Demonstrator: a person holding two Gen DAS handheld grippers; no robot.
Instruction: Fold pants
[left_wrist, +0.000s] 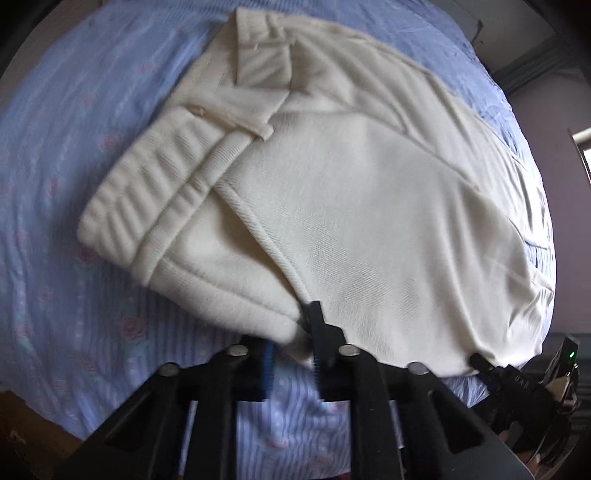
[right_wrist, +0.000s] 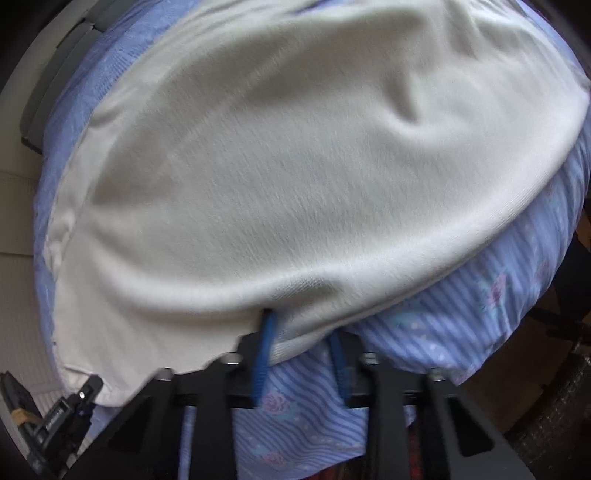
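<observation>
pants: one cream pair (left_wrist: 362, 206), lying on the bed
bedsheet: one, blue striped with roses (left_wrist: 55, 155)
tongs: two, left tongs (left_wrist: 295, 336) and right tongs (right_wrist: 303, 332), each with two fingers

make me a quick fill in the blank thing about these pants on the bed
1. The pants are ____ in colour.
2. They lie on a striped floral sheet that is mostly ____.
3. The left gripper grips the pants at their near ____.
4. The elastic waistband shows only in the ____ wrist view.

Missing words: cream; blue; edge; left
</observation>
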